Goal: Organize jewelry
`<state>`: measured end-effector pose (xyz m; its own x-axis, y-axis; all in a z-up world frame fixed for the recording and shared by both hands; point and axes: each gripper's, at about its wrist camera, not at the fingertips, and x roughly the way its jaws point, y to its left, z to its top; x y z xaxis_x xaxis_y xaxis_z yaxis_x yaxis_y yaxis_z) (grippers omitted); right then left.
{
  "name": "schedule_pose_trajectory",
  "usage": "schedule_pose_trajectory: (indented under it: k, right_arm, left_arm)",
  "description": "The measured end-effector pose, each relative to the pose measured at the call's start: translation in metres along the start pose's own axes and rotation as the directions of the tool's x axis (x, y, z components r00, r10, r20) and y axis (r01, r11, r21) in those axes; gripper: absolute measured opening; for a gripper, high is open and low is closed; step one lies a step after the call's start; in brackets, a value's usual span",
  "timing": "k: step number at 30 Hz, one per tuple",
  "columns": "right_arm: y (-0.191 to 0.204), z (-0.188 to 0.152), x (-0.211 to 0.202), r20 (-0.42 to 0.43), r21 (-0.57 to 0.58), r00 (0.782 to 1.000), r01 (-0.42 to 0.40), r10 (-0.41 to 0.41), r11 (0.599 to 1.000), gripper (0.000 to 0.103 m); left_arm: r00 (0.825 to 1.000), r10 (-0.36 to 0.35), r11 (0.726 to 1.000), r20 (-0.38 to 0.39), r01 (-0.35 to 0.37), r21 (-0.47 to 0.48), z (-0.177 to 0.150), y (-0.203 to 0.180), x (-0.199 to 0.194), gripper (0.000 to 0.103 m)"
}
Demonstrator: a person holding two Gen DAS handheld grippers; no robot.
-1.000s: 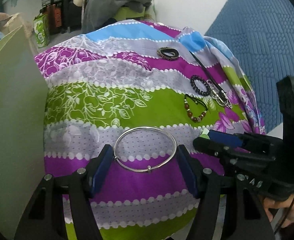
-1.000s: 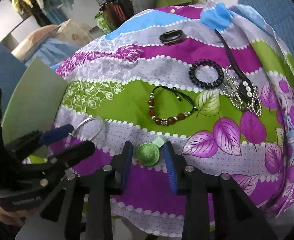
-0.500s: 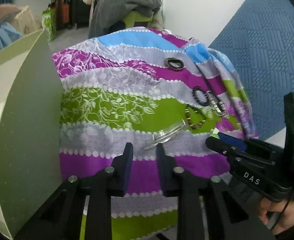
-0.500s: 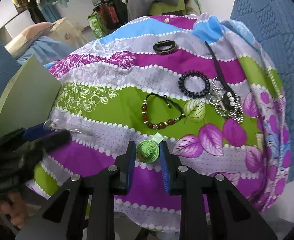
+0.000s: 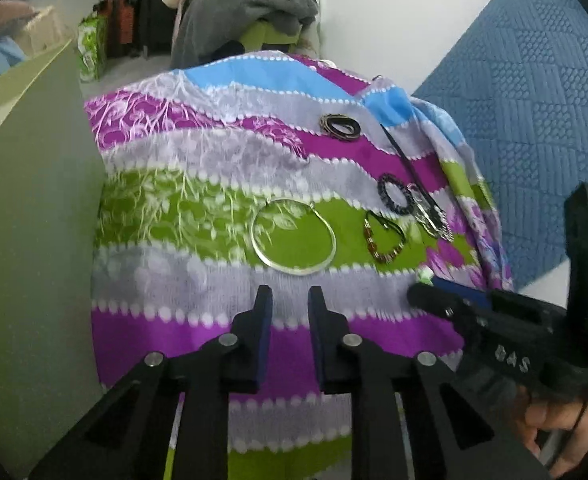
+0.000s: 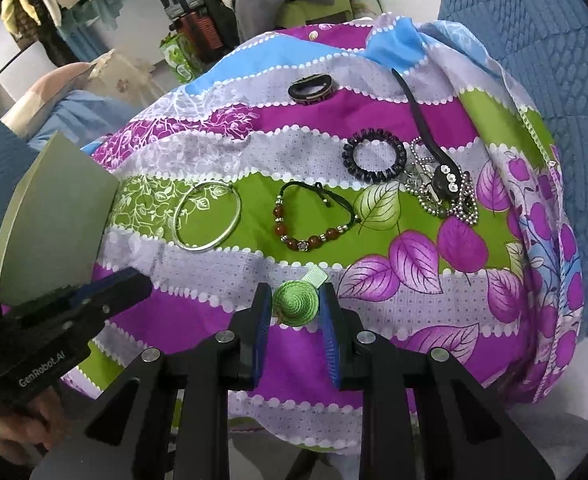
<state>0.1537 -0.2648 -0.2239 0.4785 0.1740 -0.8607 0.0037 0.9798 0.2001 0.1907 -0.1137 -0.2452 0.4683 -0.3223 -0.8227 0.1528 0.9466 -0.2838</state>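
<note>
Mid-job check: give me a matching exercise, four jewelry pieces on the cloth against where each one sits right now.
Things:
1. silver bangle
2. green hat clip
3. black coil band
4. red bead bracelet

Places:
A. between the right tool's fingers
B. on the green stripe, nearest the green board
C. on the grey stripe beside the ball chain
D. on the green stripe, between the bangle and the leaf print

Pairs: 1-B, 2-A, 3-C, 4-D

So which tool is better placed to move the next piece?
Probably the right tool: its pads flank the green hat clip, seemingly gripping it. The left tool is narrowed on nothing, with the silver bangle lying loose on the cloth beyond its tips.
</note>
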Motion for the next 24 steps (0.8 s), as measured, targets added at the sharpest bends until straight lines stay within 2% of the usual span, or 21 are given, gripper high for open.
schedule_pose_trajectory:
  k: [2, 4, 13, 16, 18, 19, 21, 23, 24]
  right_arm:
    - [-0.001, 0.0, 0.0, 0.003, 0.002, 1.0, 0.0, 0.0, 1.0, 0.022]
    - [-0.003, 0.001, 0.002, 0.002, 0.01, 1.0, -0.003, 0.003, 1.0, 0.022]
    - [-0.022, 0.002, -0.002, 0.014, 0.078, 0.999, -0.036, 0.035, 0.996, 0.022]
    - [-0.023, 0.002, -0.002, 0.012, 0.085, 0.999, -0.034, 0.033, 0.996, 0.022]
    - [-0.022, 0.003, -0.002, 0.014, 0.083, 0.999, -0.031, 0.03, 0.996, 0.022]
    - [-0.023, 0.004, -0.002, 0.013, 0.082, 0.999, -0.03, 0.029, 0.996, 0.022]
    - [-0.022, 0.004, -0.002, 0.009, 0.078, 1.0, -0.014, 0.014, 0.997, 0.022]
    - [-0.023, 0.004, -0.001, 0.006, 0.079, 1.0, -0.01, 0.01, 0.997, 0.022]
    - [-0.023, 0.004, -0.002, 0.005, 0.08, 1.0, -0.01, 0.01, 0.997, 0.022]
  left_arm:
    - [1.0, 0.005, 1.0, -0.021, -0.005, -0.003, 0.006, -0.002, 0.009, 0.06]
    - [0.999, 0.046, 0.998, -0.011, -0.046, 0.03, 0.008, -0.007, 0.016, 0.069]
    - [0.991, 0.13, 0.982, -0.025, -0.125, 0.144, 0.02, -0.022, 0.046, 0.071]
    - [0.986, 0.165, 0.968, -0.018, -0.158, 0.196, 0.021, -0.03, 0.053, 0.076]
    - [0.976, 0.217, 0.944, 0.003, -0.211, 0.255, 0.018, -0.037, 0.059, 0.077]
    - [0.975, 0.221, 0.941, 0.013, -0.217, 0.26, 0.017, -0.038, 0.06, 0.077]
    - [0.976, 0.218, 0.947, 0.016, -0.215, 0.24, 0.019, -0.037, 0.06, 0.075]
    - [0.976, 0.216, 0.946, 0.022, -0.215, 0.243, 0.02, -0.038, 0.059, 0.063]
    - [0.976, 0.216, 0.946, 0.017, -0.214, 0.243, 0.021, -0.038, 0.06, 0.063]
